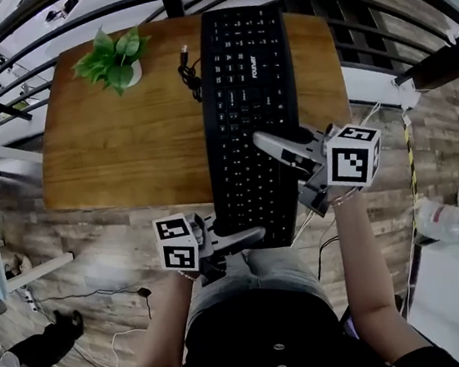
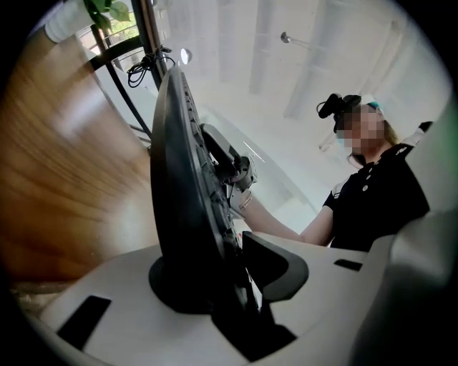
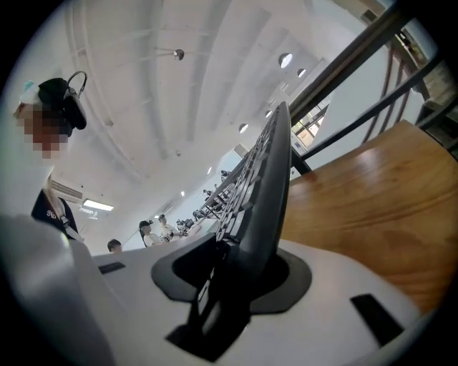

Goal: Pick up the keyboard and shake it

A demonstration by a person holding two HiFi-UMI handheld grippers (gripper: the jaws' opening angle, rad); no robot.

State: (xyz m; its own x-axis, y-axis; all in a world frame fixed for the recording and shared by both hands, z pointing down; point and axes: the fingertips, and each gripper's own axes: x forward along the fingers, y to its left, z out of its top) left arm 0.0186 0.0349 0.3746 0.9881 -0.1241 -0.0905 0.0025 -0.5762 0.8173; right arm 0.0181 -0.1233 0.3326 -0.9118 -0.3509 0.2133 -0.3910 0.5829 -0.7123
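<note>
A wooden desk point(image 1: 107, 144) stands against a curved black railing point(image 1: 41, 27), with wood-patterned floor below its front edge. A black keyboard point(image 1: 243, 93) lies lengthwise on the desk, its long axis running straight away from the person, and its near end juts out past the front edge. From above it appears to rest flat on the wood. The left gripper point(image 1: 249, 236) reaches in from the left at the near end, so almost the whole length of the keyboard stretches beyond its fingers point(image 2: 275, 264). In the left gripper view the keyboard's edge stands between them. One finger lies against the underside, and the other sits just off the keys with a thin sliver of light between. The right gripper point(image 1: 271, 146) comes in from the right side, farther up the long edge, and its fingers point(image 3: 179, 271) straddle that edge in the same way. They look spread loosely around it rather than pinching it. Both grippers already bracket the near half, with the left one closest to the end. The far half, beyond both sets of fingers, is unsupported by them and would likely lever downward on a lift. A small potted plant point(image 1: 115, 57) and the coiled cable point(image 1: 190, 74) sit well beyond the left fingers, off to the keyboard's left.
</note>
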